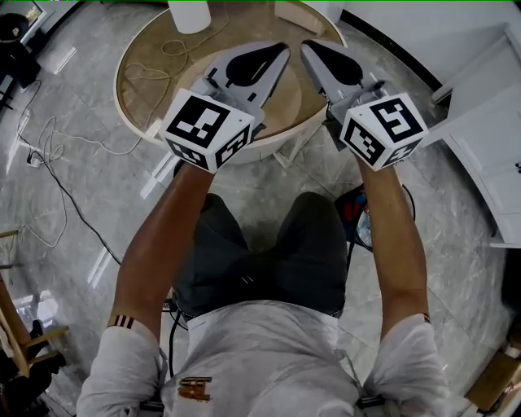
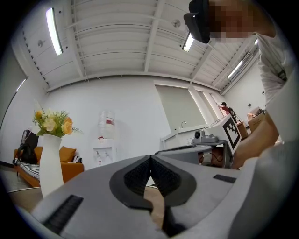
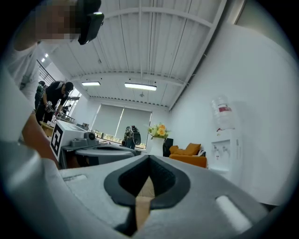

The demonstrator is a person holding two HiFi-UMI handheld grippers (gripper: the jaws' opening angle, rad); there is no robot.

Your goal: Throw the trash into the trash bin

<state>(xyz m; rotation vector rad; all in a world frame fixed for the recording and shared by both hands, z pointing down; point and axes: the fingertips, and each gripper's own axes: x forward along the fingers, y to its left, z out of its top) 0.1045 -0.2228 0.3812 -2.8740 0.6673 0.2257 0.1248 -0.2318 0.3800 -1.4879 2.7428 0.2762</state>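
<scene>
My left gripper (image 1: 282, 49) and right gripper (image 1: 307, 47) are held side by side, level, over the near edge of a round wooden table (image 1: 138, 81). Both are shut with nothing between the jaws; the left gripper's fingertips (image 2: 150, 158) and the right gripper's fingertips (image 3: 149, 158) meet in their own views. I see no clear piece of trash. A dark round container (image 1: 358, 218) with red and blue things inside sits on the floor by the person's right knee, half hidden by the forearm.
On the table stand a white vase (image 1: 189, 15) with flowers (image 2: 51, 122), a loose cord (image 1: 171, 50) and a pale block (image 1: 297, 15). White furniture (image 1: 488, 122) is at the right; cables (image 1: 49, 147) trail over the floor at the left. A water dispenser (image 2: 106, 140) and orange sofa (image 3: 189, 156) lie beyond.
</scene>
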